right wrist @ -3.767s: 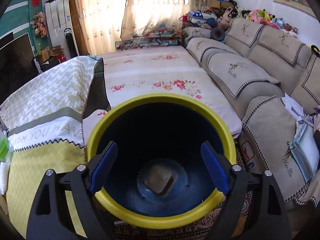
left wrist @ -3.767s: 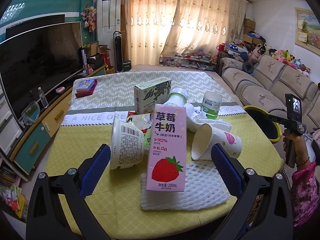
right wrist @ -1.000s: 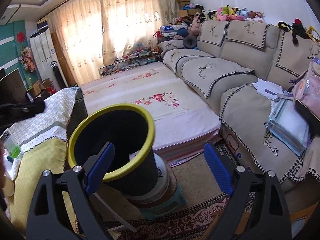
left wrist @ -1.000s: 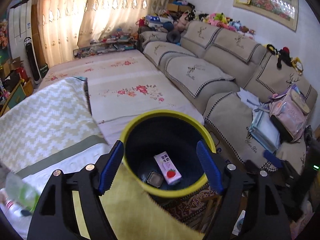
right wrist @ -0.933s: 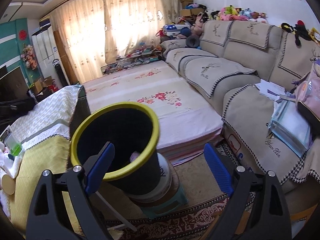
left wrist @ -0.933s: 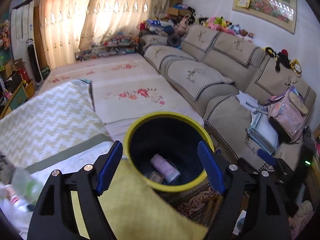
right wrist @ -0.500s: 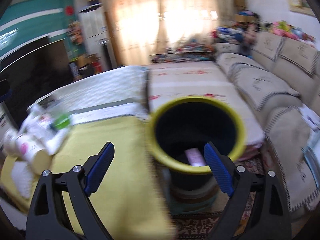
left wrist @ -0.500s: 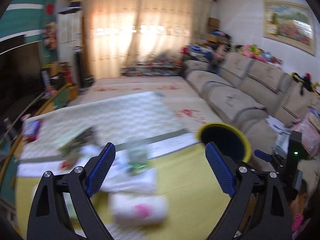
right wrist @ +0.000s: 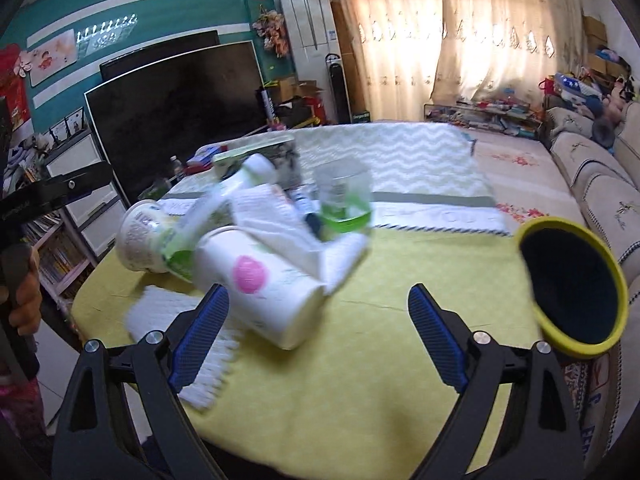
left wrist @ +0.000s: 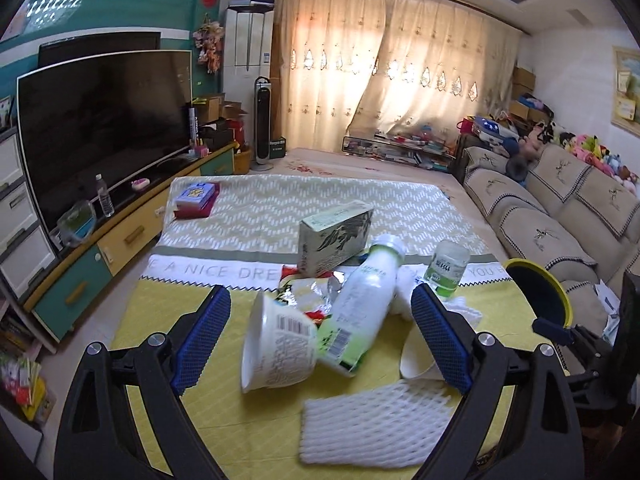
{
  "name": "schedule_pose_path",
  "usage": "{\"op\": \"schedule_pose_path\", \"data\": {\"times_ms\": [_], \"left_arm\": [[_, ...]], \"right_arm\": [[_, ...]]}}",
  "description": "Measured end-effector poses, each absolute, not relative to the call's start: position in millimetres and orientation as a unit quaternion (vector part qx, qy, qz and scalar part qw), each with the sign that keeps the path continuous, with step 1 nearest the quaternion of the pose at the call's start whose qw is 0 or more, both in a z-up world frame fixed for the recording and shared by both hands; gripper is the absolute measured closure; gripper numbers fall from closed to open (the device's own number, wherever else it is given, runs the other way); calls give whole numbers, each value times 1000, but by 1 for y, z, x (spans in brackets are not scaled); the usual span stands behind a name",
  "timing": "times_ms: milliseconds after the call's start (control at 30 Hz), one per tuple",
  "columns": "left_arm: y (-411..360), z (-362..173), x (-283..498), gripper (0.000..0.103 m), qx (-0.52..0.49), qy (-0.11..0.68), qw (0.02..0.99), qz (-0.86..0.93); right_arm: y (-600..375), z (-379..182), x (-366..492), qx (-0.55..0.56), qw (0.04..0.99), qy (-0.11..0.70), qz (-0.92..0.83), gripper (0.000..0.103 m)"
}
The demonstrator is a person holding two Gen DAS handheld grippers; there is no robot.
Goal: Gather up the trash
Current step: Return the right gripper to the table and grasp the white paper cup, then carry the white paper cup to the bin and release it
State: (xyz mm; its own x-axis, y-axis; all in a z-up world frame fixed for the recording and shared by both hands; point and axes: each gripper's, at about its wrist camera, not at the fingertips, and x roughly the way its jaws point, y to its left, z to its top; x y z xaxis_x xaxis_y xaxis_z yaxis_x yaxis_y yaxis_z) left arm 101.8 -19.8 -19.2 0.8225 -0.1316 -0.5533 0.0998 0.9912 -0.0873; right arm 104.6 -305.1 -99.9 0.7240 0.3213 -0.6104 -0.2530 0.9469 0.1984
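Both grippers, left [left wrist: 318, 332] and right [right wrist: 318, 330], have fingers spread wide, holding nothing. The trash sits heaped mid-tabletop [left wrist: 224, 412]: the white-and-green plastic bottle [left wrist: 358, 312] leans on a tipped white paper tub [left wrist: 276, 350]. Grab either one and the other probably rolls off, well away from the yellow-rimmed dark bin [right wrist: 572, 288].

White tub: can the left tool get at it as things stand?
Probably yes. The left tool is open and empty, and the white tub lies on its side right between its fingers' line. The bottle leans against the tub's right side, so closing may catch it too.
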Motion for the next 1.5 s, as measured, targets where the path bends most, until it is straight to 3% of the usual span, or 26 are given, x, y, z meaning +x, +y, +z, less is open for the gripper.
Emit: {"op": "schedule_pose_path", "data": {"times_ms": [233,567,967,1033,1500], "left_arm": [[-31,-23,92,13,-26,289,955,-66],[-29,-34,87,13,-30,295,952,-78],[-17,-42,84,13,-41,295,951,-82],[-17,-43,84,13,-42,295,951,-82],[-26,-43,82,13,-31,293,952,-87]], "right_arm": [[-279,-110,109,43,924,351,146,11],[-273,-118,129,150,902,392,103,7],[-249,-120,136,127,906,398,68,7],[-250,-121,134,120,908,395,65,20],[-272,-98,105,110,917,369,105,21]]}}
